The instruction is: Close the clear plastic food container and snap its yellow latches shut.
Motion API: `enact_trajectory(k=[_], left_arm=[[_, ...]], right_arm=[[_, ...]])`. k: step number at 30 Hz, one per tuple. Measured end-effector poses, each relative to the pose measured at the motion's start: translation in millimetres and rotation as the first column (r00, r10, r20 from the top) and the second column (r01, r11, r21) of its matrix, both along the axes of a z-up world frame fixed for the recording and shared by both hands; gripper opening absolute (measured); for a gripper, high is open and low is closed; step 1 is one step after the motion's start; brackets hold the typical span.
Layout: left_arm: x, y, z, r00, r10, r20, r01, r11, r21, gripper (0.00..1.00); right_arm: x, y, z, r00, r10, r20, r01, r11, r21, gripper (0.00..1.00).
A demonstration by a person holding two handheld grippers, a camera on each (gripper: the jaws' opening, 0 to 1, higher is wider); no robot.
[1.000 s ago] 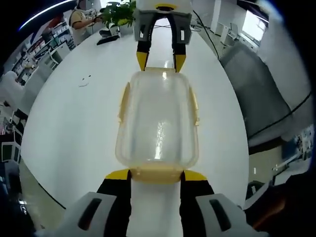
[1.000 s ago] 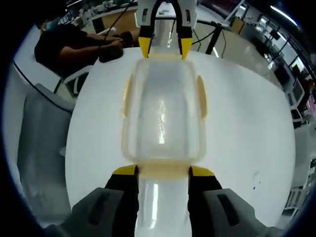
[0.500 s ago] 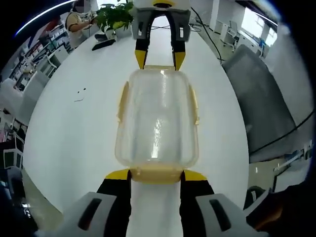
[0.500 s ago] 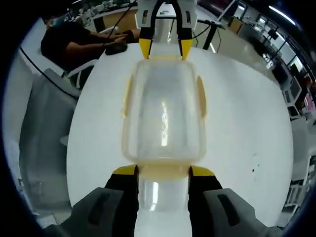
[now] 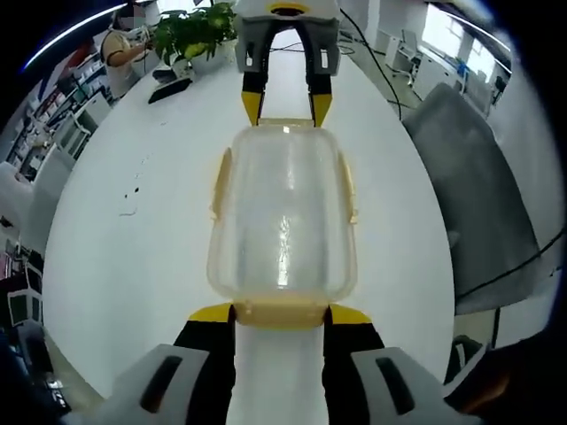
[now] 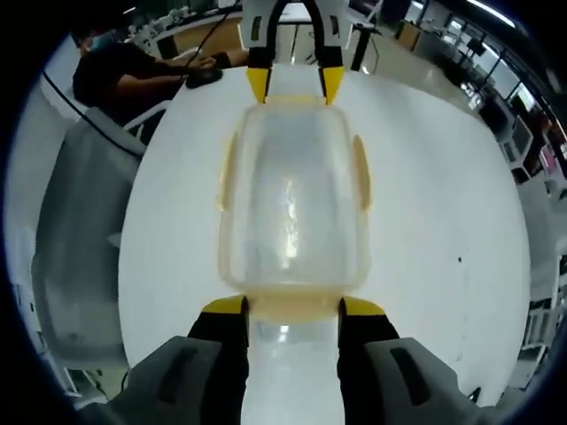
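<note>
Between both ends of the clear container (image 5: 282,217), each hand-held gripper, left (image 5: 280,313) and right (image 6: 291,306), stands jaws apart astride an end latch (image 5: 280,312), steadying it on the white counter (image 5: 124,257).

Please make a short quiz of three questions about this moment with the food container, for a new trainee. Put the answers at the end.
1. True or false: the clear food container stands on a white table.
2. Where are the two grippers in relation to the container? A) both at one long side; B) one at each short end, facing each other; C) both above the lid.
3. Fill in: in the left gripper view, a potted ____ stands at the far end of the table.

Key
1. True.
2. B. The left gripper has its yellow tips at the near end latch; the right gripper is at the opposite end.
3. plant.
</note>
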State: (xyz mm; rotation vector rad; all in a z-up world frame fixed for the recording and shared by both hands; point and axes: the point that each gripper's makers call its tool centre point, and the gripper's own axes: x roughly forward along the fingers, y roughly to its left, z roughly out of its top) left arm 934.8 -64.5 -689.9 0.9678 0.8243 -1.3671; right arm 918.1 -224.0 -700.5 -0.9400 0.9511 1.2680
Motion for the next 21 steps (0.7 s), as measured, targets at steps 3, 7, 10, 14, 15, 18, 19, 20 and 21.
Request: enact_trajectory(k=[3,7,10,14,15,18,19,20,21], left_arm=[[1.3,-11.4,-1.6,1.000,-0.001,-0.001,0.001,1.000,-0.013,0.32],[1.5,-22.8,-4.8,1.000,-0.003,0.000,0.003,1.000,-0.019,0.32],[0.2,-29.1,-6.6,1.000,-0.010,-0.001,0.010,1.000,-0.025,0.32],[-1.4,-38.7,-8.5,1.000,-0.019,-0.005,0.018,0.999,-0.037,0.32],[-1.2,-41.2,-9.5,1.000,-0.019,-0.008,0.018,0.999,-0.039,0.32],[-0.6,-46.4,-12.4,1.000,-0.022,-0.004,0.022,0.999,-0.039,0.32],[-0.5,-47.9,-13.2,1.000,-0.023,-0.003,0.023,0.999,-0.039,0.32],[-0.7,-49.5,-13.8,1.000,-0.025,-0.005,0.025,0.999,-0.040,0.32],[-1.0,-52.0,-14.5,1.000,-0.025,-0.009,0.025,0.999,-0.045,0.32]], right_arm=[[2.4,-11.9,-1.2,1.000,-0.003,-0.001,0.003,1.000,-0.006,0.35],[2.8,-22.8,-2.5,1.000,-0.007,-0.004,0.007,1.000,-0.011,0.35],[0.3,-28.8,-3.7,1.000,-0.008,-0.008,0.008,1.000,-0.017,0.35],[-4.7,-38.0,-6.0,1.000,-0.012,-0.019,0.012,1.000,-0.025,0.35],[-5.4,-40.2,-6.5,1.000,-0.015,-0.022,0.014,1.000,-0.027,0.35],[-6.6,-44.8,-8.2,0.999,-0.020,-0.025,0.020,0.999,-0.032,0.35],[-6.9,-47.0,-9.2,0.999,-0.020,-0.025,0.019,0.999,-0.037,0.35],[-7.4,-48.8,-9.8,1.000,-0.019,-0.025,0.018,0.999,-0.043,0.35],[-7.8,-50.4,-10.5,0.999,-0.018,-0.026,0.017,0.999,-0.047,0.35]])
